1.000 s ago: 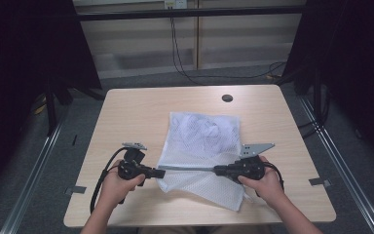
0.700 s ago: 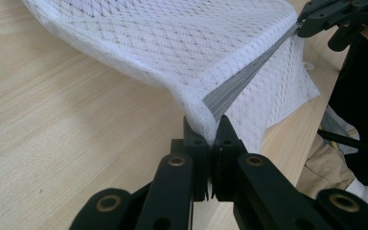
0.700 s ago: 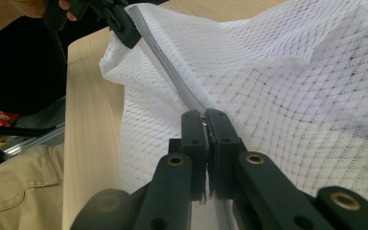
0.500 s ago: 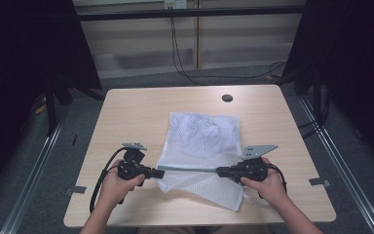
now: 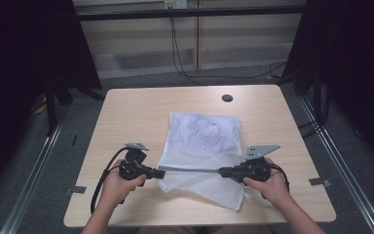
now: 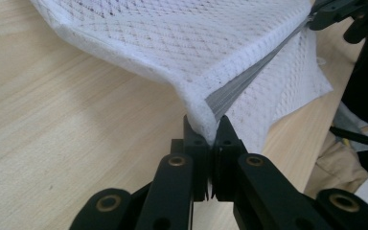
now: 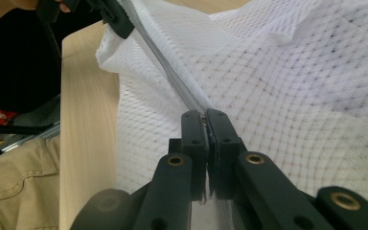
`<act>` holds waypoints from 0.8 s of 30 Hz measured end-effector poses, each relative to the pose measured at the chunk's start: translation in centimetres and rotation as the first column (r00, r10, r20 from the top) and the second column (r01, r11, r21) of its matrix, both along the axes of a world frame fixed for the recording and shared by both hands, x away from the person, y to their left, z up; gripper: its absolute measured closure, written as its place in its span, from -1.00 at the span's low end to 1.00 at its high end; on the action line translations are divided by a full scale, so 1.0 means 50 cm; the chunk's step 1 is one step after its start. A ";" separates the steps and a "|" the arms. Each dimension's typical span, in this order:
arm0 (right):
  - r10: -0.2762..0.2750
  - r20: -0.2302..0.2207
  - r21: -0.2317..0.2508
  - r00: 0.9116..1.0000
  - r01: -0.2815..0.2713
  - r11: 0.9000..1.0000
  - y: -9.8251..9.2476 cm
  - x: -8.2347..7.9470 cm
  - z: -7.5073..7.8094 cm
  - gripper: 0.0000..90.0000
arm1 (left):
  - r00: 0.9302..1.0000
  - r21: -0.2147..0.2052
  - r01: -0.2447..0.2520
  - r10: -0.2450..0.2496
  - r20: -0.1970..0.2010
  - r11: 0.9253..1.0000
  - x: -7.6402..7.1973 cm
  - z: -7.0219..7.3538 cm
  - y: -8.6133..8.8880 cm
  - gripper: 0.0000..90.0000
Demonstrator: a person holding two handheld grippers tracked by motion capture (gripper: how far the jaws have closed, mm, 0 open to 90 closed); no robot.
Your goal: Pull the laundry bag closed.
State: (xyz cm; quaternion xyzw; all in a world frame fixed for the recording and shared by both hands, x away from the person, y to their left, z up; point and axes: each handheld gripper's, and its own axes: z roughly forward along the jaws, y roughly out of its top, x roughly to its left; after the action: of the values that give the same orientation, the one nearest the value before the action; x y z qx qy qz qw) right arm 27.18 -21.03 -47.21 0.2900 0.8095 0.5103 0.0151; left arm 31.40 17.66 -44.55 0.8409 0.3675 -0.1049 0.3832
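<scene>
Mesh bag (image 5: 204,146) on table (image 5: 126,117) — left tool (image 5: 159,173), right tool (image 5: 222,171) both pinching its zipper edge (image 5: 190,169)

I've got bare table (image 5: 131,122) wide open on the left, from the left gripper (image 5: 159,172) up to the far edge, nothing to dodge there. Right side has a narrower bare strip past the right gripper (image 5: 222,171). The far edge carries one small dark disc (image 5: 227,98), well apart from everything. The mesh bag (image 5: 204,139) sprawls across the middle, and its zipper (image 5: 191,169) is stretched taut between my two grippers, a line barring the way across. Near edge in front of the bag is free but tight, with my hands crowding both ends.
</scene>
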 end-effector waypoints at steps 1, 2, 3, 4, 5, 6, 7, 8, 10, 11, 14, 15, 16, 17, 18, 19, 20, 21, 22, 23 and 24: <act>-0.001 0.002 0.008 1.000 0.001 1.000 -0.003 0.001 0.000 0.93 | 1.000 -0.001 0.003 -0.003 -0.001 1.000 0.000 0.000 -0.001 0.95; -0.004 0.000 0.011 1.000 0.004 1.000 -0.004 0.000 0.001 0.93 | 1.000 0.002 0.001 -0.001 0.002 1.000 0.000 0.001 -0.003 0.95; -0.003 0.002 0.006 1.000 0.003 1.000 -0.004 0.000 0.002 0.93 | 1.000 0.001 0.000 0.000 0.001 1.000 0.000 0.001 -0.004 0.95; -0.001 0.001 0.006 1.000 0.001 1.000 -0.005 0.000 0.002 0.93 | 1.000 0.000 -0.001 0.001 -0.001 1.000 0.000 0.000 -0.003 0.95; -0.001 0.001 0.006 1.000 0.001 1.000 -0.005 0.000 0.002 0.93 | 1.000 -0.001 -0.001 0.001 -0.002 1.000 0.000 0.000 -0.003 0.95; 0.002 0.002 0.007 1.000 -0.002 1.000 -0.005 -0.001 0.002 0.93 | 1.000 -0.003 -0.001 0.001 -0.002 1.000 0.000 0.000 -0.003 0.95; 0.005 0.001 0.009 1.000 -0.005 1.000 -0.005 -0.002 0.003 0.93 | 1.000 0.005 -0.008 0.008 0.001 1.000 -0.001 0.000 -0.003 0.95; 0.005 0.001 0.009 1.000 -0.005 1.000 -0.005 -0.002 0.003 0.93 | 1.000 -0.006 -0.002 0.002 -0.007 1.000 0.000 0.000 -0.002 0.95; 0.005 0.005 -0.001 1.000 -0.005 1.000 -0.006 -0.003 0.004 0.93 | 1.000 0.005 -0.018 0.018 0.005 1.000 0.001 0.000 0.002 0.95; 0.005 0.003 0.001 1.000 -0.005 1.000 -0.007 -0.003 0.004 0.93 | 1.000 -0.014 -0.018 0.018 -0.009 1.000 0.002 0.000 0.004 0.95; -0.001 0.002 0.000 1.000 0.001 1.000 -0.016 -0.004 0.003 0.93 | 1.000 -0.012 -0.009 0.008 -0.010 1.000 0.001 0.000 0.006 0.95; -0.004 0.000 0.004 1.000 0.004 1.000 -0.018 -0.004 0.003 0.93 | 1.000 -0.010 -0.015 0.014 -0.005 1.000 0.000 0.000 0.003 0.95; -0.006 0.002 0.002 1.000 0.006 1.000 -0.018 -0.004 0.003 0.93 | 1.000 -0.005 -0.010 0.010 -0.005 1.000 0.000 0.000 0.002 0.95; -0.008 0.002 0.000 1.000 0.008 1.000 -0.019 -0.004 0.003 0.93 | 1.000 -0.002 -0.008 0.008 -0.002 1.000 0.001 0.000 0.002 0.95; -0.007 0.002 0.000 1.000 0.007 1.000 -0.019 -0.004 0.003 0.93 | 1.000 -0.003 -0.008 0.008 -0.003 1.000 0.001 0.000 0.003 0.95; -0.004 0.001 0.001 1.000 0.004 1.000 -0.020 -0.004 0.003 0.93 | 1.000 -0.004 -0.007 0.007 -0.005 1.000 0.001 0.000 0.003 0.95; -0.002 0.004 0.000 1.000 0.002 1.000 -0.020 -0.004 0.003 0.93 | 1.000 -0.007 -0.010 0.010 -0.006 1.000 0.000 0.000 0.002 0.95; 0.001 0.004 0.002 1.000 -0.001 1.000 -0.020 -0.005 0.004 0.93 | 1.000 -0.003 -0.011 0.011 -0.004 1.000 0.000 0.000 0.002 0.95; 0.002 0.004 -0.002 1.000 -0.002 1.000 -0.020 -0.006 0.004 0.93 | 1.000 0.004 -0.018 0.018 0.000 1.000 -0.001 0.000 0.003 0.95; 0.002 0.008 -0.009 1.000 -0.002 1.000 -0.022 -0.007 0.004 0.93 | 1.000 0.001 -0.020 0.020 -0.002 1.000 0.000 0.000 0.005 0.95; 0.002 0.002 -0.009 1.000 -0.002 1.000 -0.025 -0.007 0.004 0.93 | 1.000 0.003 -0.020 0.020 0.000 1.000 0.001 0.000 0.007 0.95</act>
State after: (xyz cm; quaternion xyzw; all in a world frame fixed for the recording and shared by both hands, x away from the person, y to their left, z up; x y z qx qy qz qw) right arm 26.81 -22.29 -46.99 0.2887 0.8120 0.5070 0.0166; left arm 31.44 18.00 -44.55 0.8379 0.3759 -0.1004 0.3829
